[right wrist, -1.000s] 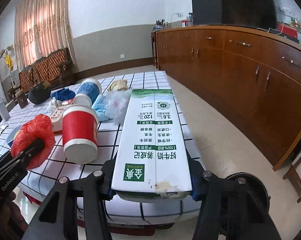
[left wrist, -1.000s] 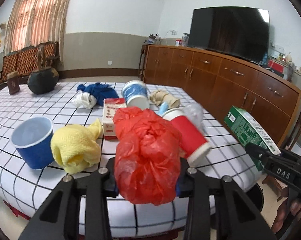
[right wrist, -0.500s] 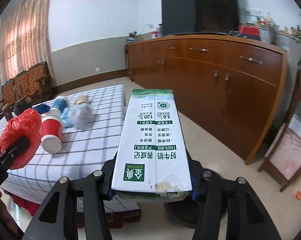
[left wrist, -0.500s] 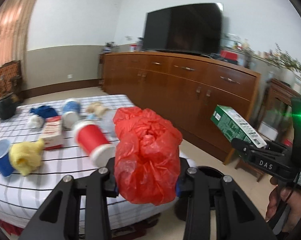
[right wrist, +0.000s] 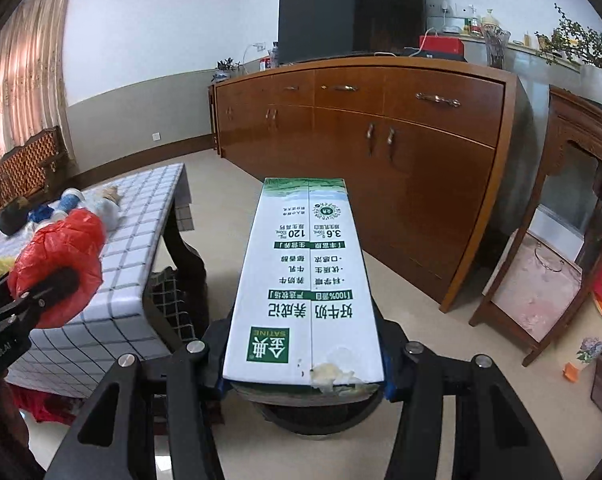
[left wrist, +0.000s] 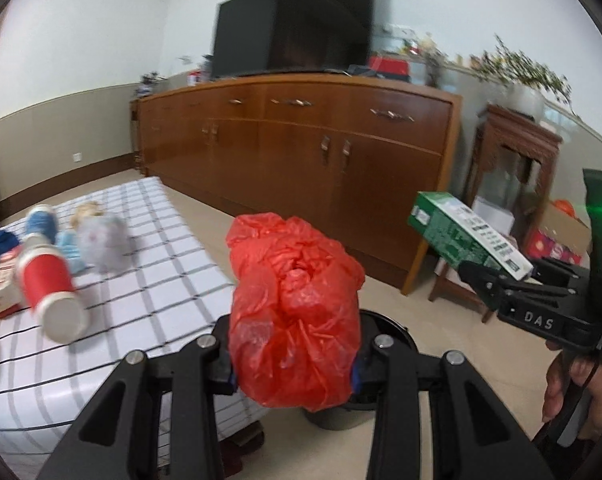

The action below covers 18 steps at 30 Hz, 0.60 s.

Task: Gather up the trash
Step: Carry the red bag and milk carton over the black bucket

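Above the dark round bin (left wrist: 385, 328) on the floor, just off the checked table's (left wrist: 153, 280) corner: left gripper (left wrist: 293, 364) clamped on a crumpled red plastic bag (left wrist: 295, 312), right gripper (right wrist: 304, 364) clamped on a green-and-white milk carton (right wrist: 307, 280). Best done by centring each load over the bin's mouth before letting go, bag first since it sits nearest the rim. Worth tipping the carton nose-down so it slides in lengthwise rather than bridging the opening. Bin mostly hidden under both loads, so aim needs care. More trash waiting on the table beyond the bin: a red paper cup (left wrist: 47, 284) lying on its side, among other bits.
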Each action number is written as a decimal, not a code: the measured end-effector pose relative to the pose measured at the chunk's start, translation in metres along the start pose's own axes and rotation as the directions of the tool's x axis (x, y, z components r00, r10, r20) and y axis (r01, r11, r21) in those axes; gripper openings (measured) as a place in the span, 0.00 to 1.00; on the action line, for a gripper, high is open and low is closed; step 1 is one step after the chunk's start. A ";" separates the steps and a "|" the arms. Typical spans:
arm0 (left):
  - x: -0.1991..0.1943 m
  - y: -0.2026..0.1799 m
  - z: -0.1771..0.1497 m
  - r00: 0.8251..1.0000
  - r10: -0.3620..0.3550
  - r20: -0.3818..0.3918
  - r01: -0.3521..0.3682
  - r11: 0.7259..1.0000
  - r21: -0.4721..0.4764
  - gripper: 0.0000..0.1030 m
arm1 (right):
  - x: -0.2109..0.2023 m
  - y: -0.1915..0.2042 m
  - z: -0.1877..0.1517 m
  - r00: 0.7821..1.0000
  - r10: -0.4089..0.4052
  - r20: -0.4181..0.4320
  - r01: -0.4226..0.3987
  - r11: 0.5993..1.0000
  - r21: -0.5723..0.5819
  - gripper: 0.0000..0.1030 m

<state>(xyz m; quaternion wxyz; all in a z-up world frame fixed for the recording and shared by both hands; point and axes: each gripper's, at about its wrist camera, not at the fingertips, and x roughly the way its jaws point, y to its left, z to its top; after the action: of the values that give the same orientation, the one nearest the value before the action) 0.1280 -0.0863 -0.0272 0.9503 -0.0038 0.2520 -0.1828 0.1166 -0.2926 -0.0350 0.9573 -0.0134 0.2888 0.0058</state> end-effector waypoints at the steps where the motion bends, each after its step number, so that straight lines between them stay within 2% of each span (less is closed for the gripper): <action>1: 0.005 -0.005 -0.001 1.000 -0.011 -0.010 0.011 1.000 0.009 0.38 | 0.002 -0.003 -0.003 1.000 -0.001 -0.008 0.001 1.000 -0.004 0.54; 8: 0.050 -0.032 -0.011 0.989 -0.093 -0.116 0.098 0.994 0.037 0.38 | 0.043 -0.032 -0.032 0.993 0.025 -0.117 -0.030 0.999 -0.038 0.54; 18: 0.108 -0.055 -0.028 0.968 -0.092 -0.232 0.104 0.994 0.043 0.38 | 0.096 -0.056 -0.047 0.973 0.077 -0.216 -0.109 0.984 -0.142 0.54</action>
<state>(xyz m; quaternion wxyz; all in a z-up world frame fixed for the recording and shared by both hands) 0.1828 -0.1727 -0.0980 0.9043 0.0309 0.3548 -0.2355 0.1722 -0.3492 -0.1259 0.9163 -0.0735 0.3871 0.0713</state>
